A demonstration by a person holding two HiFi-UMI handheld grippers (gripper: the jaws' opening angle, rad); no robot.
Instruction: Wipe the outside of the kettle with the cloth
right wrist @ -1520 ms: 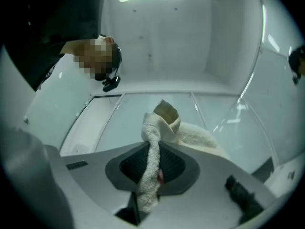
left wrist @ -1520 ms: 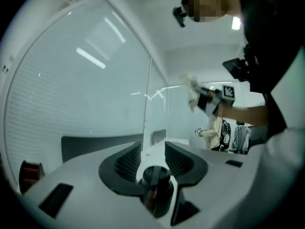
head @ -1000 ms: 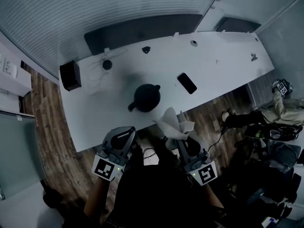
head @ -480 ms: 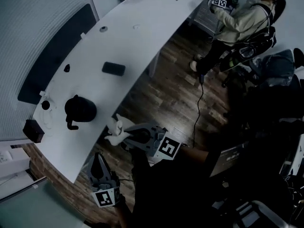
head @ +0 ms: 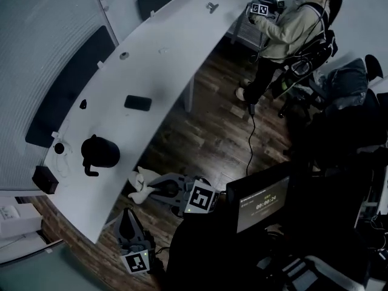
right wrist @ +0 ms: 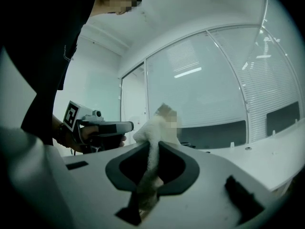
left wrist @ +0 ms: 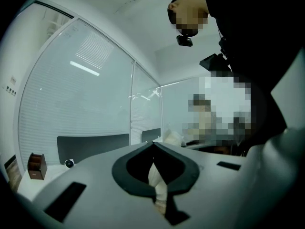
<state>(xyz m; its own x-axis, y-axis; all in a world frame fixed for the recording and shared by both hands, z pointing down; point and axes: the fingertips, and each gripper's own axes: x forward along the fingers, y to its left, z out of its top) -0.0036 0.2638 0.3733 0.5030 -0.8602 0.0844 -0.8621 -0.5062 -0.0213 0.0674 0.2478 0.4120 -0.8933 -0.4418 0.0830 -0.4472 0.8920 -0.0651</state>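
The black kettle stands on the white table, near its left end. My right gripper is shut on a crumpled white cloth, held just off the table's near edge, below and right of the kettle and apart from it. In the right gripper view the cloth bunches up out of the closed jaws of that gripper. My left gripper hangs lower, over the wooden floor, pointing toward the table. Its jaws are shut in the left gripper view, with only a pale strip showing in the seam.
A black phone, a small round device and a black box lie on the table. Another person stands at the table's far end. A monitor and chairs are to the right.
The head view has swung, so the table now runs diagonally. Both grippers have shifted sideways, the right one sinking a little. The cloth stays in the right gripper; the kettle has not moved.
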